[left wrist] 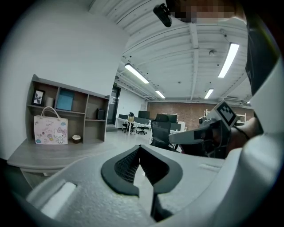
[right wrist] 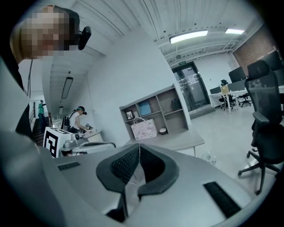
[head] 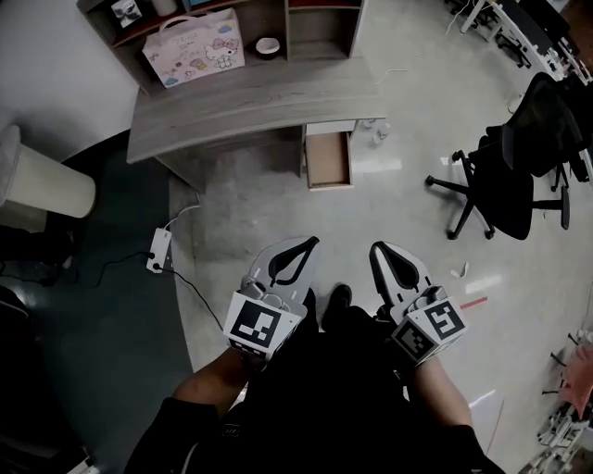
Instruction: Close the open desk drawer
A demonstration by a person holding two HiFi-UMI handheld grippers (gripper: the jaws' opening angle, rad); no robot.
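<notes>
A grey wooden desk (head: 250,106) stands at the far side of the head view. Its drawer (head: 329,159) is pulled out under the desk's right end, showing a bare brown bottom. Both grippers are well short of it, low over the floor in front of the person. My left gripper (head: 298,248) is shut with nothing in it, its pads meeting at the tip (left wrist: 140,148). My right gripper (head: 380,252) is beside it, likewise shut and empty (right wrist: 139,146). The desk (right wrist: 177,141) lies ahead in the right gripper view; the drawer is not visible there.
A black office chair (head: 510,176) stands right of the drawer. A white power strip (head: 158,250) with cables lies on the floor at the left. A pink gift bag (head: 195,48) sits on the desk under a shelf unit (head: 320,23). Bottles (head: 378,134) stand by the desk leg.
</notes>
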